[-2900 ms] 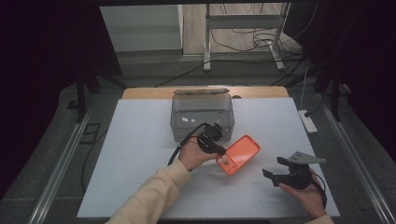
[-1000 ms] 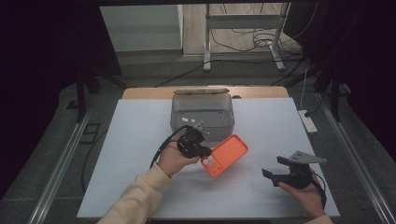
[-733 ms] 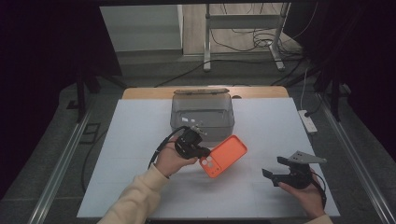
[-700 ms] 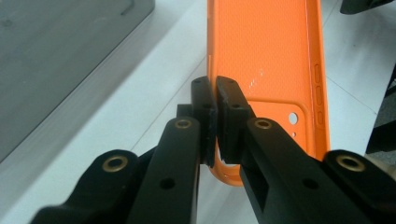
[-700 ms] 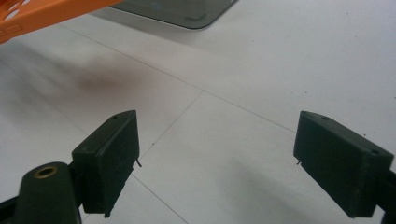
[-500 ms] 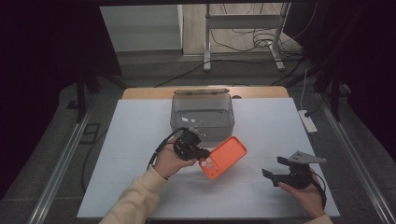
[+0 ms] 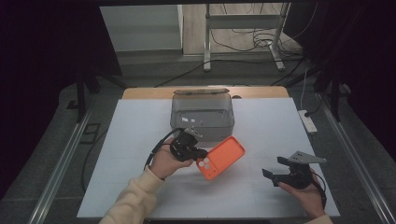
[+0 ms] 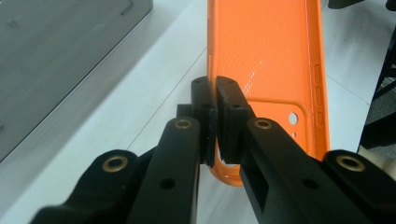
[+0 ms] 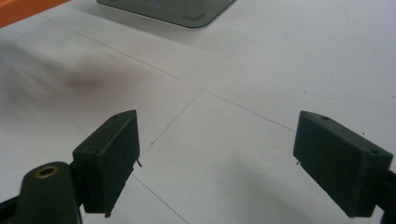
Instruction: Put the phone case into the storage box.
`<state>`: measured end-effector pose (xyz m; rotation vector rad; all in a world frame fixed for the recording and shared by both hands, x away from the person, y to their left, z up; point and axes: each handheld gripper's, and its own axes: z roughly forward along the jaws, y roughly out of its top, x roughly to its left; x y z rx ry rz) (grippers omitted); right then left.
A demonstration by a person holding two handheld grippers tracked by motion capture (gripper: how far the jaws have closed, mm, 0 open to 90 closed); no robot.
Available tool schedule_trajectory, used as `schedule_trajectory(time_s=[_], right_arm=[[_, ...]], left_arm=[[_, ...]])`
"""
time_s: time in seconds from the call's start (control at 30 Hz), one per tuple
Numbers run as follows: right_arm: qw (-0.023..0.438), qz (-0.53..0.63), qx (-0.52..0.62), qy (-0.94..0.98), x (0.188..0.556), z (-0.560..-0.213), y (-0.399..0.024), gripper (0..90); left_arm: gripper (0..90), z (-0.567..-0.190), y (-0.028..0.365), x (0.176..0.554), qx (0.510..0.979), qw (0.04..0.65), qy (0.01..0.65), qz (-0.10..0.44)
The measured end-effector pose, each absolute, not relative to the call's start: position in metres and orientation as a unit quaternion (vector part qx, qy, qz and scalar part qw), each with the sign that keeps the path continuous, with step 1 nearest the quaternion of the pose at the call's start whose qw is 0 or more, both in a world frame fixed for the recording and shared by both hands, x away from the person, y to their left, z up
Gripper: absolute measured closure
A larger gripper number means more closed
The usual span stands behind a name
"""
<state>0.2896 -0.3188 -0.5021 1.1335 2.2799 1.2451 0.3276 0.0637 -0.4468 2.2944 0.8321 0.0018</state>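
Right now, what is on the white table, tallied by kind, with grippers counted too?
Orange phone case: 1
Grey box: 1
Grippers: 2, the left gripper with jaws shut on the case's edge, the right gripper with jaws open
Total: 4

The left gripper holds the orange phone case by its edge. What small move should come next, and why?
Probably lower the phone case onto the white table. The left gripper pinches only its rim, the case lies tilted in front of the grey box, and the right gripper waits open, apart from it.
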Motion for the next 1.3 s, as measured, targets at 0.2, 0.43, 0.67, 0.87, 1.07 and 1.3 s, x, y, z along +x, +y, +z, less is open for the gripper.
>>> schedule_trajectory(time_s=[0.2,0.43,0.67,0.87,1.07,1.3], right_arm=[[0.154,0.434,0.396,0.795,0.289,-0.502,-0.319,14.6],[0.154,0.433,0.396,0.795,0.289,-0.502,-0.319,14.7],[0.154,0.432,0.396,0.795,0.289,-0.502,-0.319,14.7],[0.156,0.433,0.398,0.794,0.289,-0.501,-0.319,14.7],[0.155,0.434,0.398,0.793,0.289,-0.5,-0.32,14.7],[0.154,0.436,0.399,0.792,0.29,-0.5,-0.319,14.7]], left_arm=[[86.8,-0.447,0.067,0.327,0.885,0.342,0.317,0.004],[86.8,-0.448,0.071,0.326,0.887,0.342,0.311,0.007],[86.8,-0.448,0.074,0.325,0.889,0.338,0.307,0.011],[86.8,-0.447,0.075,0.325,0.891,0.337,0.305,0.014],[86.8,-0.447,0.079,0.323,0.892,0.336,0.301,0.016],[86.8,-0.448,0.084,0.322,0.895,0.33,0.3,0.017]])
